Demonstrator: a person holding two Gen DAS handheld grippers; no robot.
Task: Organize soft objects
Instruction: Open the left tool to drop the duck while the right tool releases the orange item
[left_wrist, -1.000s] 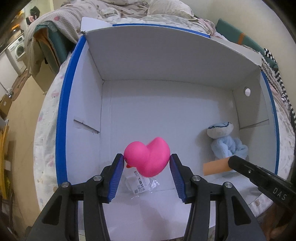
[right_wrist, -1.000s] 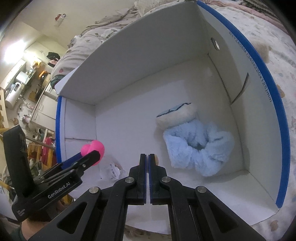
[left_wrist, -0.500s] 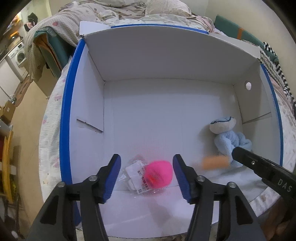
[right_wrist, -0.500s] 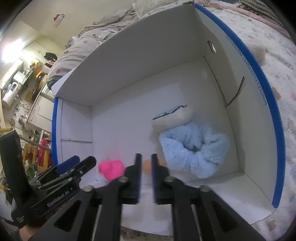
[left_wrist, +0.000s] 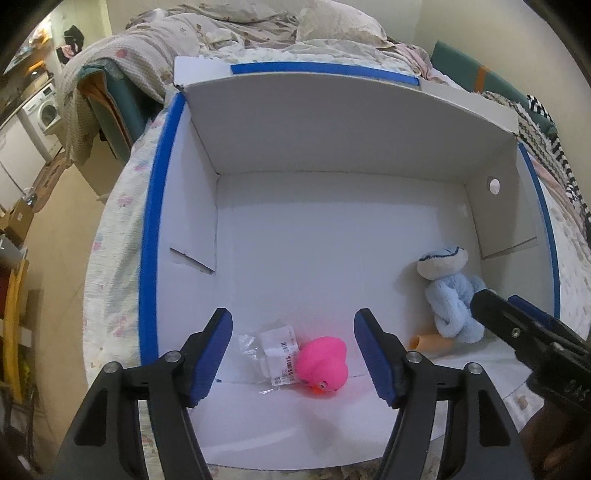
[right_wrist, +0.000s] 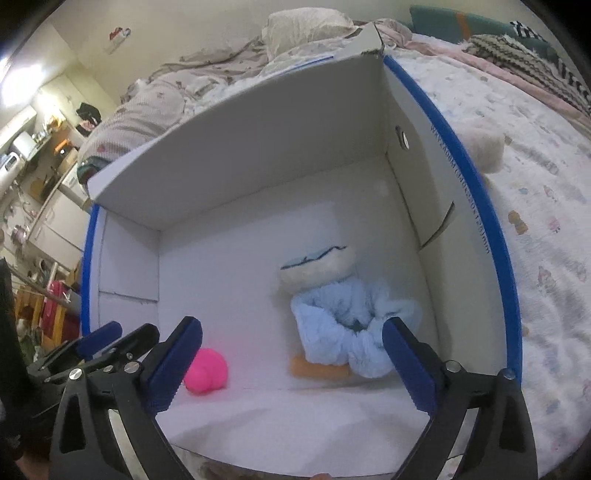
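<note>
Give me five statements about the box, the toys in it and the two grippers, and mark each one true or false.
1. The pink duck lies on the floor of the white box. True.
2. The left gripper is clamped on the duck. False: its fingers stand open, and the duck lies loose between and beyond them.
3. The blue plush toy sits near the box's right wall. True.
4. The right gripper is shut. False: its fingers are spread wide and hold nothing.
5. A clear plastic wrapper with a barcode label lies on the bedspread outside the box. False: it lies inside the box, right beside the duck.
</note>
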